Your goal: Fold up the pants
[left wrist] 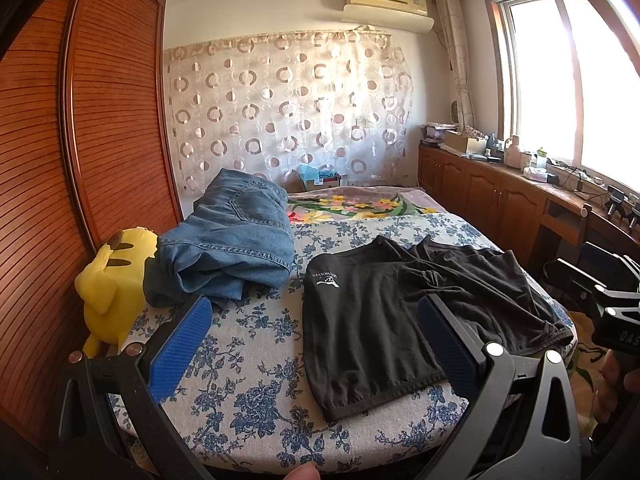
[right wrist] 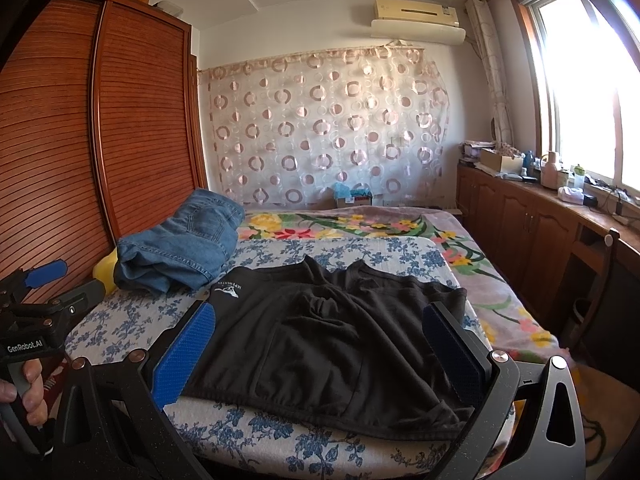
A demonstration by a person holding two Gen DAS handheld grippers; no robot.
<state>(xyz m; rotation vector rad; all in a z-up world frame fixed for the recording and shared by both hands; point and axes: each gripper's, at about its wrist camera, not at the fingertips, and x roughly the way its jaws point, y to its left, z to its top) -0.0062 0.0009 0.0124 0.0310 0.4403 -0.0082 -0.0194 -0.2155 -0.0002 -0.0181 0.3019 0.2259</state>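
A home bedroom. Ahead of the fingers lies a bed [right wrist: 132,320] under floral covers; a slatted wooden wardrobe [right wrist: 100,120] stands left, a curtained window [right wrist: 576,80] right

Daylight pours through the window [left wrist: 560,80] right of both tongs, blown out to white glare there. The wardrobe [right wrist: 100,140] to the left stays warmly lit. Fisheye distortion bows its slats and darkens the corners. The black pants [right wrist: 320,340] lose detail.
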